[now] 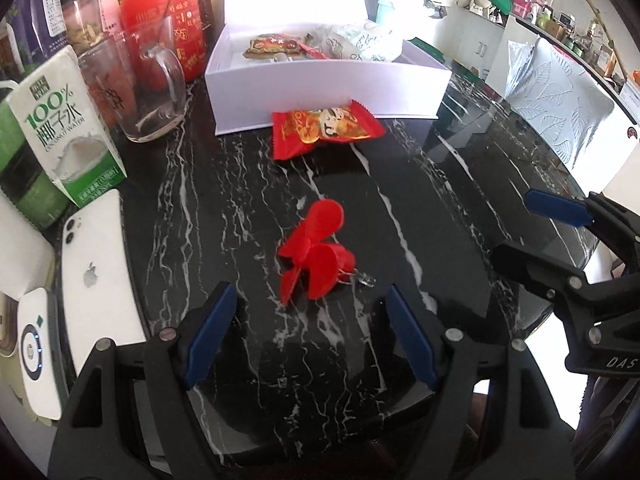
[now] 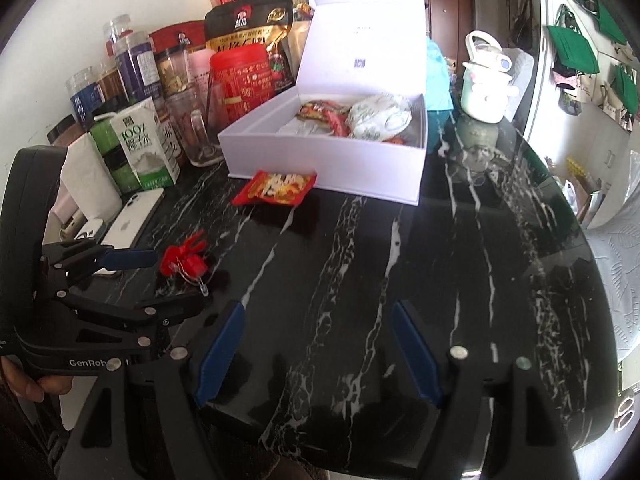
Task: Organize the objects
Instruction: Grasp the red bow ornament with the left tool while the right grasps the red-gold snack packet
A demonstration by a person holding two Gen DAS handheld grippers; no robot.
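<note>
Lying on the black marble table (image 1: pixel 440 208), the small red plastic propeller toy (image 1: pixel 316 256) sits just ahead of the spread, empty left gripper (image 1: pixel 310 332); right gripper (image 2: pixel 320 352), also spread, stands farther off.

worktop (image 1: pixel 400 184): black marble | coconut water carton (image 1: pixel 64 128) upright, left | glass mug (image 1: pixel 140 88) beside it | white phone (image 1: pixel 96 272) face down

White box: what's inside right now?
White box holds a red-and-yellow snack packet and a white patterned pouch at its right end. Anything beneath them, and the floor behind the front wall, is hidden.
</note>
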